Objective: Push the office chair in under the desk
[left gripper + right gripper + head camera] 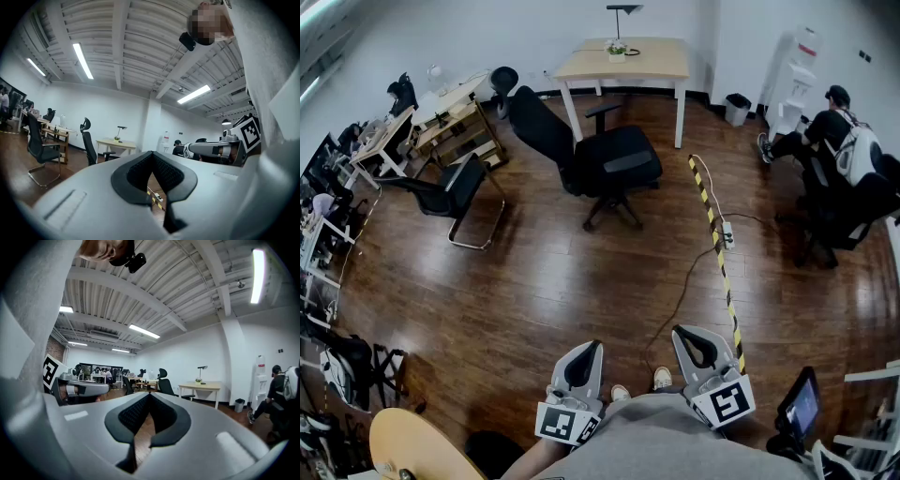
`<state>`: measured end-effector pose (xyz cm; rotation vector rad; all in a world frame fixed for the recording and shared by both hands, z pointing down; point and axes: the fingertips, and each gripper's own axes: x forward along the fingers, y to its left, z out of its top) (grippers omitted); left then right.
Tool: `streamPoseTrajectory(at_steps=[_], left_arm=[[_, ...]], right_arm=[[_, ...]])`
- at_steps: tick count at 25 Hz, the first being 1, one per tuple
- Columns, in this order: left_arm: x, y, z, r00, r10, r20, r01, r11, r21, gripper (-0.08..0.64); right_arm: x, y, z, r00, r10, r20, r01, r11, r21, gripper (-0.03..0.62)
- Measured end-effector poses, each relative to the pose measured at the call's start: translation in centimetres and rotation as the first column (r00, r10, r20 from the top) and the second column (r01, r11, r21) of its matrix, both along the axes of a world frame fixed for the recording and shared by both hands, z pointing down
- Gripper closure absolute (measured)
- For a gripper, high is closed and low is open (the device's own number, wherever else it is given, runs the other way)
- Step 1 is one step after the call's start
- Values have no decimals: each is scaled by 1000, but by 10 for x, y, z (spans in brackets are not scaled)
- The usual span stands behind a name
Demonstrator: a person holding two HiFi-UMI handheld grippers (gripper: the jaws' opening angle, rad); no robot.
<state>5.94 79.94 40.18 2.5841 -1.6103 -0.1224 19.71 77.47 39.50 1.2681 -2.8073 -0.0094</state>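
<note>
- Approach step, no contact yet: left gripper (pixel 586 352) and right gripper (pixel 692 336) both closed, empty, held level at 6 o'clock.
- Black high-backed wheeled office chair (pixel 600 159) at 12 o'clock, well apart, just before the pale wooden desk (pixel 628 58), seemingly turned sideways.
- Next: walk up, press backrest deskward.
- Open floor ahead; yellow-black striped cable cover (pixel 717 253) at 2 o'clock.

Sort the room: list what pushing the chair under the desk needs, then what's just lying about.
Job: office chair, desk, left gripper, right gripper, both shut.
Lying about: sled-base chair, striped cable cover, power strip, waste bin.
</note>
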Motion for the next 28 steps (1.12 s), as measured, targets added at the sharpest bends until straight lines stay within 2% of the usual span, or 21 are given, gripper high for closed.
streamPoseTrajectory(at_steps=[10,15,22,28], left_arm=[[40,-36,1,998,-62,2,62,998,-4,555],[44,-54,7,994,-107,-4,107,994,-21,555],[22,-112,11,994,-112,-4,111,994,-16,555],[-26,-201,21,998,-63,-27,62,998,-30,555]], right_arm=[[40,-41,1,999,-41,11,41,999,9,586],[40,-65,12,997,-79,13,79,997,-15,586],[19,-120,18,997,-72,23,73,997,-26,586],[-23,-204,28,1000,-10,-19,9,999,-35,586]])
